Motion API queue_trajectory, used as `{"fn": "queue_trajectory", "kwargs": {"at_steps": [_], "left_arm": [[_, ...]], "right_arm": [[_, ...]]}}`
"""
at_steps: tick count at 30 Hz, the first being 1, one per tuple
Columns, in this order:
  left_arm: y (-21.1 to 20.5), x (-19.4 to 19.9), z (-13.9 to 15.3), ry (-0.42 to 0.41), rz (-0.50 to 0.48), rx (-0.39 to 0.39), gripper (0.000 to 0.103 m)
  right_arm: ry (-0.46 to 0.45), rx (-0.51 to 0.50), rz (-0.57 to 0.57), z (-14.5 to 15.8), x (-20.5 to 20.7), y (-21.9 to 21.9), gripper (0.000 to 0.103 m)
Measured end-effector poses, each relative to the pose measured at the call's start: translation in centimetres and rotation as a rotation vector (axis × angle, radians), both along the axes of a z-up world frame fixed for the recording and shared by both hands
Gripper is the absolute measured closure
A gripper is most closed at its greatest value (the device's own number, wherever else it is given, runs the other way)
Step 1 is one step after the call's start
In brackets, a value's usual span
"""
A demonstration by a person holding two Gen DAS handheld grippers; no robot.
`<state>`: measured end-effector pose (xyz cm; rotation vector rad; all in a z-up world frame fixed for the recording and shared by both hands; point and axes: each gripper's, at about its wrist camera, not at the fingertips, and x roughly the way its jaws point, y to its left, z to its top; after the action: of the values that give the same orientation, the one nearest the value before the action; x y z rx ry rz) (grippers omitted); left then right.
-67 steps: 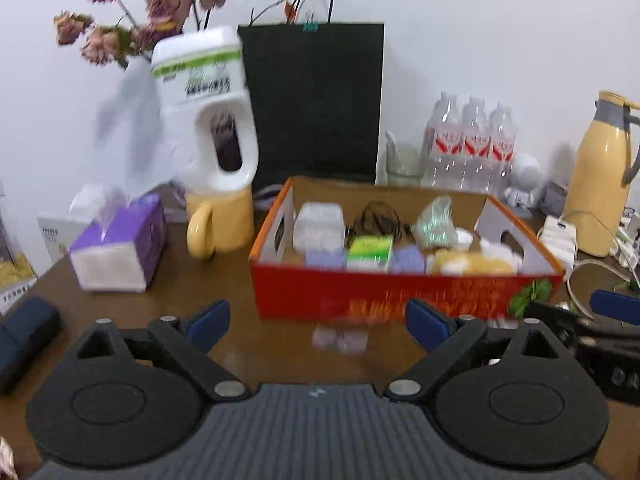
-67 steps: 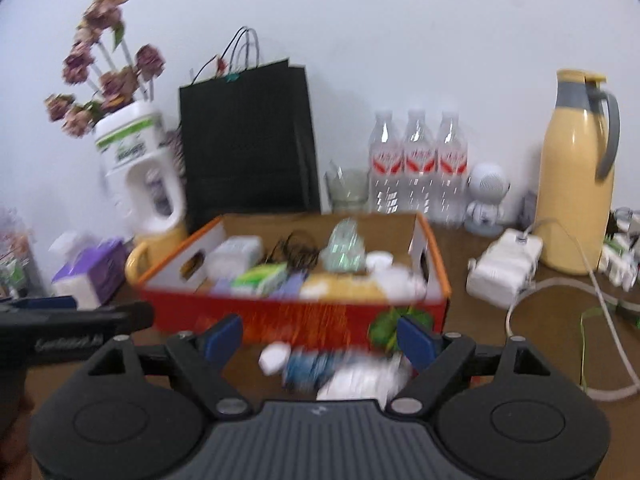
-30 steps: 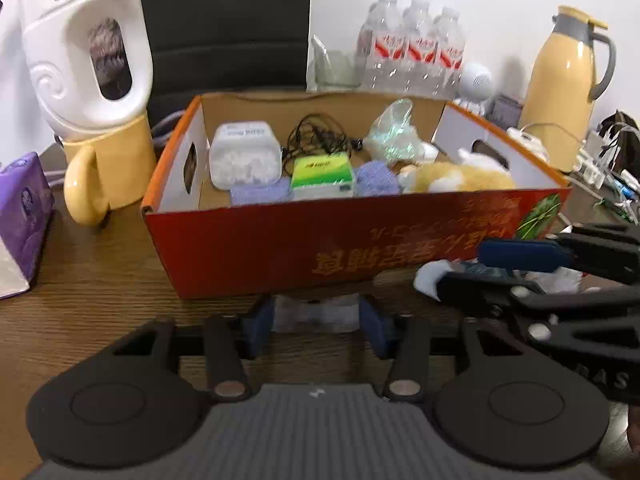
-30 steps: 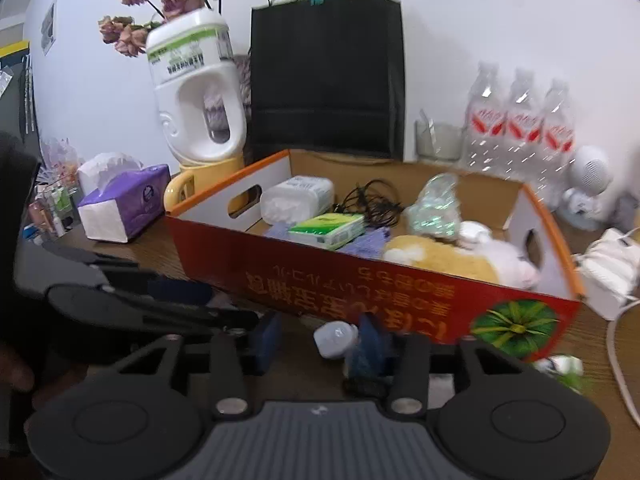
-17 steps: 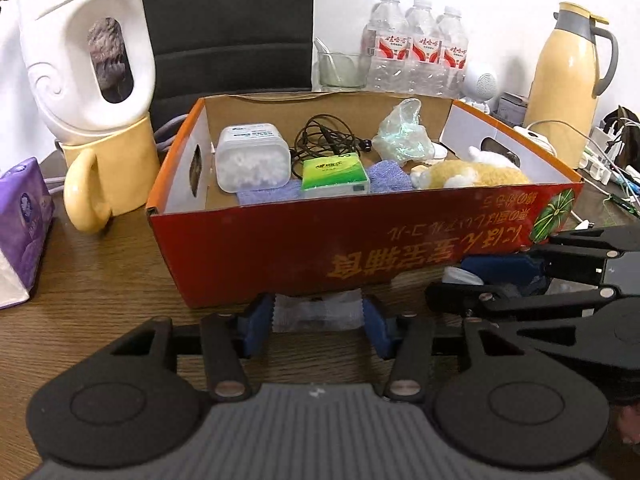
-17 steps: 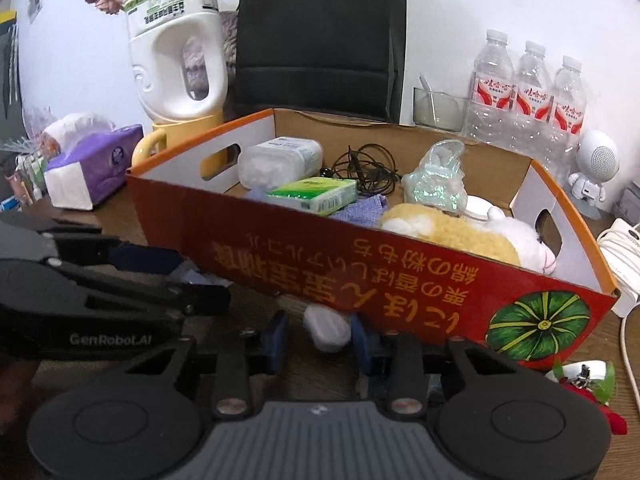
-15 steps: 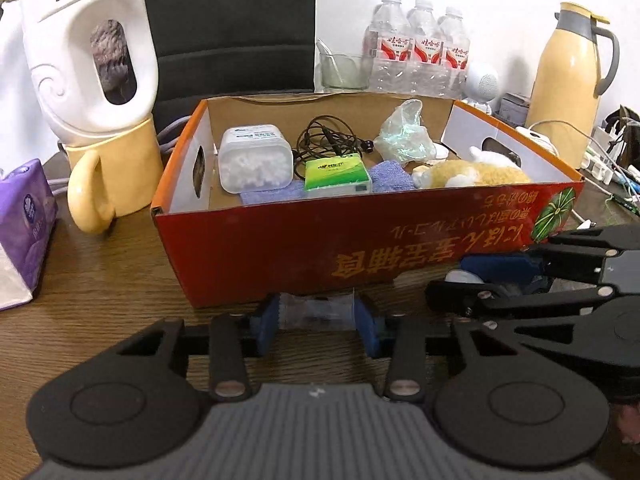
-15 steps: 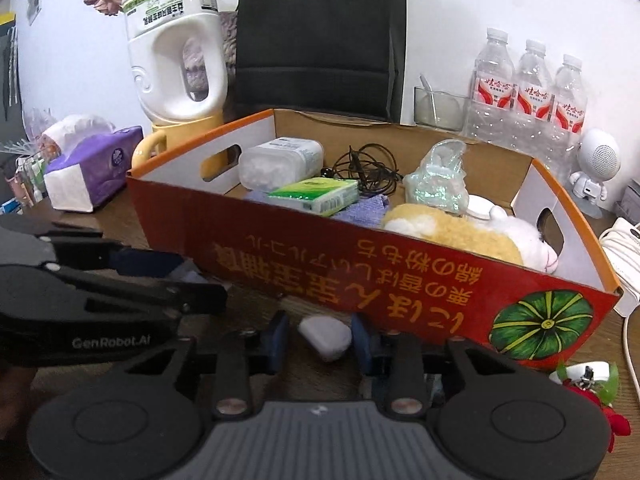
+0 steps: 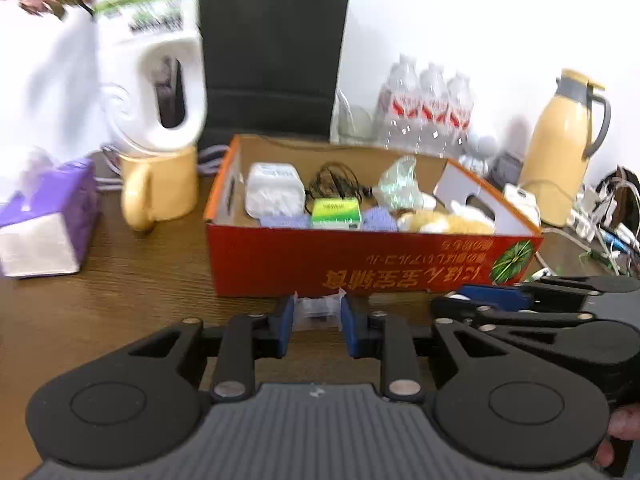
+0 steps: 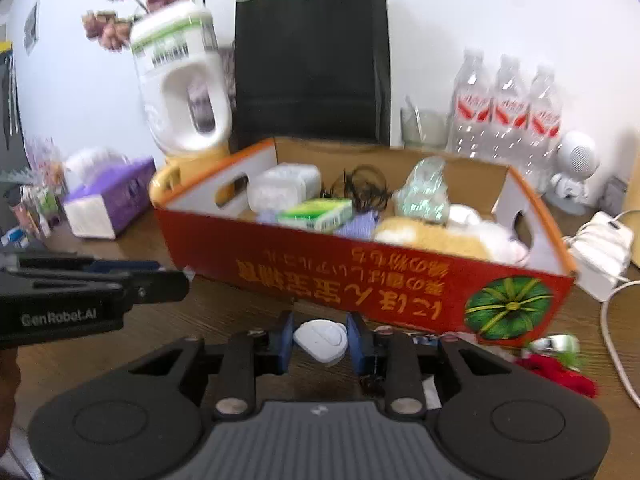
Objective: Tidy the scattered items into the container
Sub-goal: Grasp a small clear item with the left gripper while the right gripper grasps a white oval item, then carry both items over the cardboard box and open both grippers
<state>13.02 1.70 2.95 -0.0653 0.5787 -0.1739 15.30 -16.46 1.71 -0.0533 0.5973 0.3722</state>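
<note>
Left wrist view: left claw (image 9: 316,318) clenched on a clear plastic packet (image 9: 318,310), pads touching both sides. Just ahead of it is the red cardboard box (image 9: 360,264) on the brown bench (image 9: 120,300). Right wrist view: right claw (image 10: 320,338) clenched on a white oval item (image 10: 322,340), also just in front of the box's red wall (image 10: 360,276). Seen from the left claw, the right claw (image 9: 480,300) sits close to its right; from the right claw, the left claw (image 10: 160,280) is off to the left.

Box contents: white tub (image 9: 274,194) at far left, black cable (image 9: 334,184) behind, green pack (image 9: 336,212) near the front wall, purple cloth (image 9: 378,218), crinkly clear bag (image 9: 400,186), tan plush toy (image 9: 448,222) at right.

Beyond the box: black paper bag (image 9: 274,56), water bottles (image 9: 428,108), yellow thermos (image 9: 560,144). Left of the box: yellow mug (image 9: 160,192), purple tissue box (image 9: 48,220).

Versus 0.5 s ago: both claws stay clamped on the same items and have lifted and pulled back; box looks farther and lower, frames motion-blurred.
</note>
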Motion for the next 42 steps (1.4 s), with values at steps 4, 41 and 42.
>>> {"fn": "queue_trajectory", "kwargs": {"at_steps": [4, 41, 42], "left_arm": [[-0.6, -3.1, 1.3, -0.077, 0.035, 0.046, 0.077], [-2.6, 16.0, 10.2, 0.001, 0.039, 0.028, 0.076], [-2.5, 17.2, 9.8, 0.048, 0.03, 0.039, 0.076]], "right_arm": [[-0.069, 0.03, -0.013, 2.4, -3.5, -0.9, 0.076], [0.02, 0.107, -0.086, 14.3, 13.3, -1.8, 0.076], [0.077, 0.11, -0.079, 13.6, 14.7, -1.9, 0.076]]}}
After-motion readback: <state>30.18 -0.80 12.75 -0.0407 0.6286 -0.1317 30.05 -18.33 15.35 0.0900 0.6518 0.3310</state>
